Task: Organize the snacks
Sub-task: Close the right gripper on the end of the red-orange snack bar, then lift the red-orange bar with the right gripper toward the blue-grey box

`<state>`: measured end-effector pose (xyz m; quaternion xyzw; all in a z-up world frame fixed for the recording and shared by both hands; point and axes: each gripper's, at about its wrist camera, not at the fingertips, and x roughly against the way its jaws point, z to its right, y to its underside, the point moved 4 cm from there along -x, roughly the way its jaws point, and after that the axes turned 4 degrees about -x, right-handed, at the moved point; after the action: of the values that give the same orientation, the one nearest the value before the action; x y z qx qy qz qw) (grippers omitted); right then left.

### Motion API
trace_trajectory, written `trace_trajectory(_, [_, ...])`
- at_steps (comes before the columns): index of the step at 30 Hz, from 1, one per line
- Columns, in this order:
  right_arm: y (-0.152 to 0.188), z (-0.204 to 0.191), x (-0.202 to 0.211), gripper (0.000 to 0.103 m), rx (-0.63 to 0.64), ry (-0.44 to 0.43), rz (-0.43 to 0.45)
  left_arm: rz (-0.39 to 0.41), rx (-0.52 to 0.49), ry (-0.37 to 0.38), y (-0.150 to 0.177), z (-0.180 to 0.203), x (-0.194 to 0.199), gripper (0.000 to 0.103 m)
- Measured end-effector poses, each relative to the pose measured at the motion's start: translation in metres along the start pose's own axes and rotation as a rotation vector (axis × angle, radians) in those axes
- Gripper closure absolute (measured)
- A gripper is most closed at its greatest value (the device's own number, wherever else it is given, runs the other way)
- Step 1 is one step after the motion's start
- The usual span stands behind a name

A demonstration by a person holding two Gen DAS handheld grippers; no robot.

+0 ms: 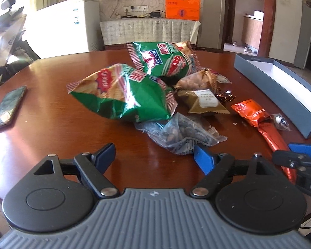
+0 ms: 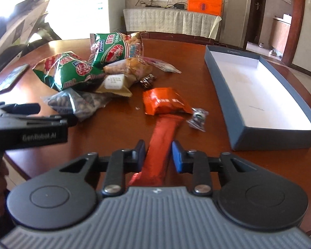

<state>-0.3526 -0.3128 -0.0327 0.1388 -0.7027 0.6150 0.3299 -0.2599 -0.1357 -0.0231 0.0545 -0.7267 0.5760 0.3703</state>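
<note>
While right gripper [image 2: 158, 155] straddles red stick [image 2: 162, 137], box [image 2: 280, 138] sits beside.

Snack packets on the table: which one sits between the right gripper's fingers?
The long red stick packet. It runs between the right gripper's open fingers, while the green bags and orange pouch lie farther off.

Right gripper [image 2: 158, 155]: fingers astride red stick pack [image 2: 160, 137], small gap each side. Orange pouch [image 2: 165, 101] mid-table [image 2: 197, 66]. Snack pile [image 2: 89, 72] toward left edge. Open box [image 2: 238, 139] along right edge. Phone [image 2: 12, 78] far left.
</note>
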Motion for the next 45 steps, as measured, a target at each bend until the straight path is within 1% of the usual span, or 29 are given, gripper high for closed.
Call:
trace_trajectory(2, [0.001, 0.003, 0.002, 0.072, -0.011, -0.011, -0.001, -0.014, -0.001, 0.01, -0.001, 0.003, -0.004, 0.012])
trace_trajectory(4, [0.002, 0.005, 0.002, 0.072, -0.039, -0.016, -0.002, -0.012, -0.004, 0.008, -0.001, 0.005, -0.006, 0.011])
trace_trajectory(7, [0.001, 0.003, 0.0, 0.07, -0.031, -0.018, -0.004, -0.006, -0.014, 0.017, -0.002, 0.009, -0.009, 0.011])
trace_trajectory(8, [0.001, 0.001, -0.001, 0.071, -0.017, -0.026, -0.006, -0.003, -0.02, 0.027, -0.002, 0.01, -0.009, 0.015])
trace_trajectory(9, [0.001, -0.001, -0.001, 0.071, -0.004, -0.031, -0.007, 0.001, -0.024, 0.047, -0.003, 0.012, -0.009, 0.022])
trace_trajectory(10, [0.001, -0.003, -0.001, 0.074, 0.01, -0.036, -0.008, 0.007, -0.031, 0.059, -0.003, 0.013, -0.009, 0.026])
trace_trajectory(11, [0.001, -0.003, 0.0, 0.077, 0.014, -0.045, -0.009, 0.015, -0.046, 0.072, -0.004, 0.017, -0.007, 0.037])
trace_trajectory(12, [0.001, -0.004, 0.0, 0.078, 0.016, -0.054, -0.01, 0.02, -0.055, 0.084, -0.004, 0.02, -0.006, 0.047])
trace_trajectory(13, [0.002, -0.004, 0.001, 0.078, 0.02, -0.057, -0.01, 0.024, -0.065, 0.089, -0.004, 0.022, -0.006, 0.049])
trace_trajectory(15, [0.003, -0.006, 0.002, 0.078, 0.028, -0.065, -0.009, 0.028, -0.075, 0.095, -0.003, 0.026, -0.005, 0.06])
trace_trajectory(16, [0.004, -0.007, 0.003, 0.078, 0.032, -0.069, -0.009, 0.027, -0.077, 0.102, -0.003, 0.027, -0.004, 0.063])
trace_trajectory(17, [0.005, -0.008, 0.004, 0.078, 0.039, -0.07, -0.009, 0.026, -0.077, 0.105, -0.002, 0.027, -0.003, 0.068])
trace_trajectory(18, [0.006, -0.009, 0.005, 0.078, 0.046, -0.07, -0.006, 0.027, -0.078, 0.104, -0.001, 0.026, -0.002, 0.087])
trace_trajectory(19, [0.006, -0.01, 0.007, 0.079, 0.051, -0.073, -0.001, 0.026, -0.084, 0.095, -0.001, 0.027, -0.002, 0.093])
trace_trajectory(21, [0.007, -0.01, 0.011, 0.079, 0.06, -0.078, 0.012, 0.026, -0.082, 0.078, -0.001, 0.025, -0.002, 0.094])
trace_trajectory(24, [0.008, -0.009, 0.015, 0.079, 0.066, -0.076, 0.02, 0.027, -0.082, 0.074, 0.0, 0.024, -0.001, 0.096])
trace_trajectory(30, [0.005, -0.007, 0.027, 0.079, 0.062, -0.092, 0.062, 0.027, -0.069, 0.079, 0.001, 0.022, 0.002, 0.099])
trace_trajectory(34, [0.002, -0.005, 0.033, 0.079, 0.06, -0.094, 0.089, 0.033, -0.061, 0.09, -0.001, 0.023, 0.004, 0.099])
trace_trajectory(38, [0.0, -0.003, 0.034, 0.079, 0.055, -0.099, 0.095, 0.037, -0.057, 0.103, -0.001, 0.025, 0.007, 0.099])
trace_trajectory(45, [-0.001, -0.002, 0.037, 0.079, 0.049, -0.105, 0.106, 0.077, -0.044, 0.14, -0.005, 0.031, 0.014, 0.099])
